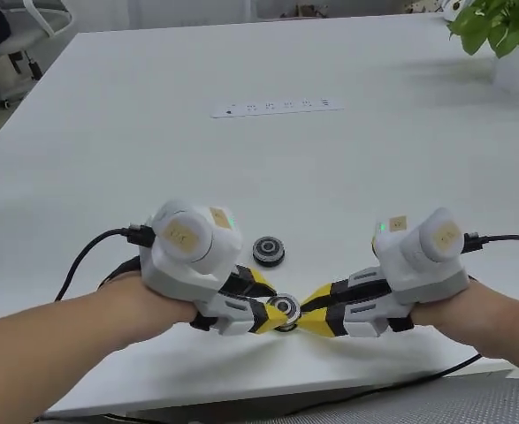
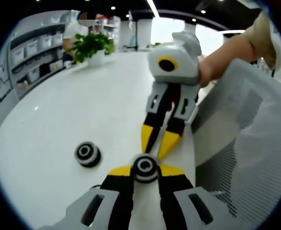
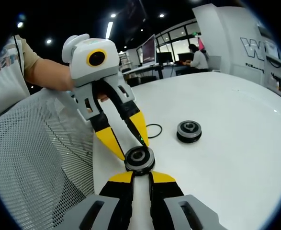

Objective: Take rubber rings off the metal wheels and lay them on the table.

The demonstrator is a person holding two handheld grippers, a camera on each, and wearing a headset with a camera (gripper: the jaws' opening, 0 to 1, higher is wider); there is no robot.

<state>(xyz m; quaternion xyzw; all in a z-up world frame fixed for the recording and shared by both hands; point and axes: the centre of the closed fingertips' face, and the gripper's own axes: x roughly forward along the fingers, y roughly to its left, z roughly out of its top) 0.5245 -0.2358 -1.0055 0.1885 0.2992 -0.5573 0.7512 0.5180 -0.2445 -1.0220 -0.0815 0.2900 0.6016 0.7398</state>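
- The left gripper [image 1: 261, 314] is clenched on a metal wheel [image 1: 284, 309]; in the left gripper view its two yellow tips press on opposite sides of the wheel, which sits low over the white table [image 1: 153, 132]
- A second wheel [image 1: 269, 251] with a dark outer band lies flat on the table, just ahead of the left gripper's tips and apart from them; from that gripper's own view it is near and off to the left of the jaws
- A loose rubber ring [image 3: 153, 130] lies flat on the table past the left gripper's tips, as seen from the right gripper, just beside the second wheel
- The right gripper [image 1: 314, 320] meets the held wheel from the opposite side, tip to tip with the left one; its jaws stand nearly together at the wheel's rim, and I cannot tell whether they pinch anything
- A power strip [image 1: 277, 108] lies well ahead of both grippers, and a plant [image 1: 498, 26] stands far ahead of the right one
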